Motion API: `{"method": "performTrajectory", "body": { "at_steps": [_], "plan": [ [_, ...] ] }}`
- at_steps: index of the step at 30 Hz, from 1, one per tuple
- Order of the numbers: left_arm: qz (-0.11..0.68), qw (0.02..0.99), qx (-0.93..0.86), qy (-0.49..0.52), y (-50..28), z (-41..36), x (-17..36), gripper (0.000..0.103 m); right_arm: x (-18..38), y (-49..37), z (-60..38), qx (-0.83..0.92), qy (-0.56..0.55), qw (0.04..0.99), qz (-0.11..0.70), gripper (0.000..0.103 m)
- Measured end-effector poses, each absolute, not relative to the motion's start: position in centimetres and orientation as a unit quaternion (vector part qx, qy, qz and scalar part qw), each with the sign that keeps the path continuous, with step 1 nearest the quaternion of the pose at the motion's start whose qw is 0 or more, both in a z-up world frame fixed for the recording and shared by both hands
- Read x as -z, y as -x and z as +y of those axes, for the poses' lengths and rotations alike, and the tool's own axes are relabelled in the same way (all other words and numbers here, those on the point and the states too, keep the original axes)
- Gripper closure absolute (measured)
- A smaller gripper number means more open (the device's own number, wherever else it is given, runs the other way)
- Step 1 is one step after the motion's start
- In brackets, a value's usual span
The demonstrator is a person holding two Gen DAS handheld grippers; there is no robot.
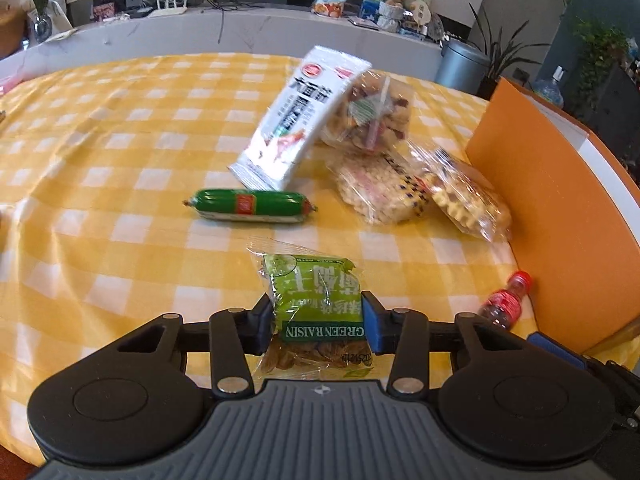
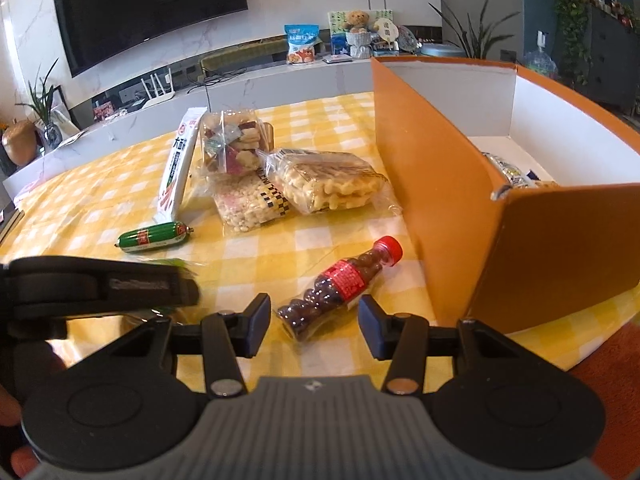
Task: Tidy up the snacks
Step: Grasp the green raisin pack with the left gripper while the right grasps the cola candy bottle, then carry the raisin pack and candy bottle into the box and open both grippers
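A round table covered in a yellow-and-white checked cloth (image 1: 120, 152) holds a scatter of snacks. In the left wrist view, the left gripper (image 1: 318, 322) has its jaws pressed against both sides of a clear plastic packet of raisins with a green label reading "GREEN RAISIN" (image 1: 316, 304), which lies on the cloth at the near edge. Just beyond it lies a green plastic-wrapped sausage with a red band (image 1: 250, 205). Farther back, a tall white snack packet with dark lettering (image 1: 300, 120) leans tilted against a clear bag of mixed biscuits (image 1: 370, 116), and in front of that bag sit a clear packet of pale puffed-rice cake (image 1: 376, 188) and a clear packet of yellow waffle-shaped biscuits (image 1: 464, 200), touching one another. In the right wrist view, the right gripper (image 2: 314, 326) hovers with its jaws apart on either side of a small clear plastic bottle with a red cap and red label, filled with dark round candies (image 2: 340, 284), which lies on its side (the pads do not touch it). Just to the right stands an orange cardboard box with a white inside (image 2: 440, 184), open at the top, with a few packets partly visible in it.
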State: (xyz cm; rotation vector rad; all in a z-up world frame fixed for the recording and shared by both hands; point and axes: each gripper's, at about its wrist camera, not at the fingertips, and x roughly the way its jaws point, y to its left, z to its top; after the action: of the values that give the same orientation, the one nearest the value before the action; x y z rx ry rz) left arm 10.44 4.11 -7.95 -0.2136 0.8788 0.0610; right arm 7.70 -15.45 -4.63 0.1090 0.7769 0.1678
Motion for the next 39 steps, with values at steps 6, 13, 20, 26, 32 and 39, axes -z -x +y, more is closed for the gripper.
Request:
{"method": "performTrajectory", "body": {
  "at_steps": [6,13,20,26,32,39],
  "plan": [
    [0.418,0.901,-0.035,0.110,-11.0,5.3,8.0,0.054,5.0,-9.9,-15.7,-0.034,-0.127,0.906,0.402,0.041],
    [0.418,0.901,-0.028,0.110,-11.3,5.6,8.2,0.054,5.4,-11.9,-14.5,0.015,-0.145,0.897,0.418,0.039],
    [0.421,0.900,-0.017,0.113,-11.5,5.3,8.6,0.054,6.4,-12.4,-13.9,0.028,-0.113,0.900,0.419,0.048],
    [0.426,0.898,-0.013,0.112,-11.7,5.2,8.8,0.054,6.6,-12.1,-13.3,0.000,-0.068,0.910,0.410,0.064],
    [0.421,0.904,-0.008,0.080,-11.7,4.3,8.9,0.053,6.7,-11.4,-13.6,-0.032,-0.034,0.915,0.401,0.071],
    [0.436,0.898,-0.015,0.055,-11.6,3.9,8.7,0.043,6.6,-11.5,-14.4,-0.068,-0.028,0.912,0.404,0.072]
  ]
}}
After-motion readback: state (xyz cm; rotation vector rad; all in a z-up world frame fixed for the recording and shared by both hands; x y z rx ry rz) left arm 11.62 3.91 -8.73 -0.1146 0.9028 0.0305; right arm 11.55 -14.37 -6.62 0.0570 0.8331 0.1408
